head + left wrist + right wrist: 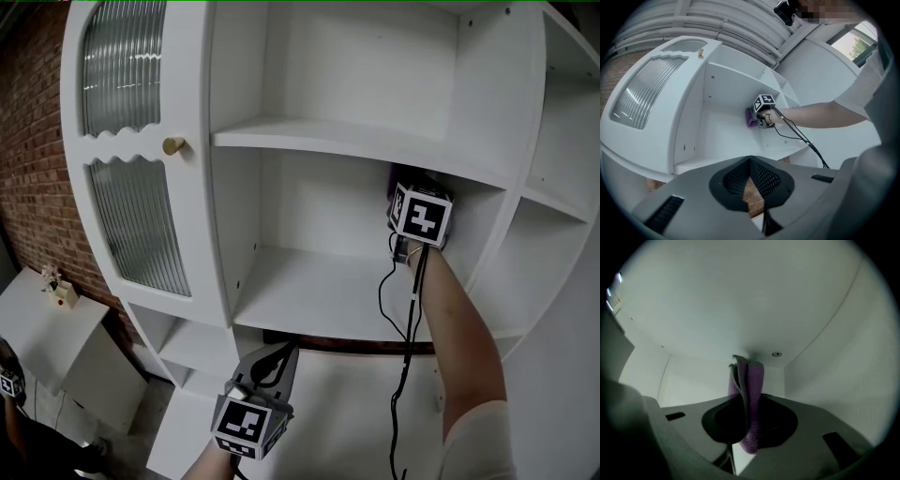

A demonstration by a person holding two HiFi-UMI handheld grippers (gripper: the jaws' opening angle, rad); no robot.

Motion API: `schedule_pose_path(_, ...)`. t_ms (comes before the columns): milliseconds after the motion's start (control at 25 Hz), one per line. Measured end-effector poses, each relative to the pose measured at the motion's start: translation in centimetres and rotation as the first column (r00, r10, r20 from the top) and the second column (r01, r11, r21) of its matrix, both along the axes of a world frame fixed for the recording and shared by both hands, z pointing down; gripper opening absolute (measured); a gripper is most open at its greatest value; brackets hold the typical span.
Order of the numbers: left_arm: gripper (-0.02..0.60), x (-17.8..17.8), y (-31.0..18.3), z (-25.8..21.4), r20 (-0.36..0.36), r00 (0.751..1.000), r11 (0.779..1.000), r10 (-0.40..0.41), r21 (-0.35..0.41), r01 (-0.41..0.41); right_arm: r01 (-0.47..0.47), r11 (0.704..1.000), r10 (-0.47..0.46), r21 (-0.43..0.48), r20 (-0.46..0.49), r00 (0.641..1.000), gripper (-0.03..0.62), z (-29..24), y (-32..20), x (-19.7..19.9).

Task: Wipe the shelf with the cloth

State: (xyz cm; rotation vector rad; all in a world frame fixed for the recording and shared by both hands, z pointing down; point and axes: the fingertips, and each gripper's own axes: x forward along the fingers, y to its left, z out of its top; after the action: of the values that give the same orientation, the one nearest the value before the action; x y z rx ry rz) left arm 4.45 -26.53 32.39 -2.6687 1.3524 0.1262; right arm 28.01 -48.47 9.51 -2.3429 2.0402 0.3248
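Note:
A folded purple cloth (pixel 749 391) stands upright in my right gripper (pixel 744 398), which is shut on it. Its top edge presses into the upper back right corner of the white cabinet's middle compartment, just under the upper shelf (pixel 356 141). From the left gripper view the cloth (pixel 751 118) shows beside the right gripper (pixel 763 108). In the head view the right gripper (pixel 419 214) hides most of the cloth, well above the middle shelf board (pixel 319 295). My left gripper (pixel 284 352) hangs low in front of the cabinet, shut on nothing (pixel 750 161).
A ribbed-glass door (pixel 131 141) with a brass knob (pixel 173 145) closes the cabinet's left side. Curved side shelves (pixel 558 202) lie at the right. A black cable (pixel 401 366) hangs from the right gripper. A brick wall (pixel 33 141) and a small white table (pixel 37 328) are at left.

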Motion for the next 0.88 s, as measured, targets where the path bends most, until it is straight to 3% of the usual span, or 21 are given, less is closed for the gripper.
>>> schedule_pose_path(160,0.014,0.3,-0.2,0.2,-0.017,1.0,1.0,-0.006,-0.004,0.006,-0.085,0.996,0.086,0.031,-0.021,0.996,0.078,-0.7,1.2,1.2)
schedule_pose_path(320,0.014,-0.4,0.1,0.1,-0.039,0.999,1.0,-0.005,-0.009,0.005,-0.061,0.997,0.061,0.056,0.016,0.998,0.077,-0.6,2.6,0.9)
schedule_pose_path(600,0.014,-2.8,0.5,0.7,-0.018,1.0,1.0,-0.021,-0.009,0.021,0.164,0.986,-0.164,-0.007,-0.02,0.986,0.078,1.6,2.8,-6.8)
schedule_pose_path(880,0.014,-6.8,0.4,0.4,-0.021,0.998,0.998,-0.059,0.022,0.06,0.404,0.913,-0.406,-0.053,-0.024,0.914,0.078,5.6,1.9,-19.0)
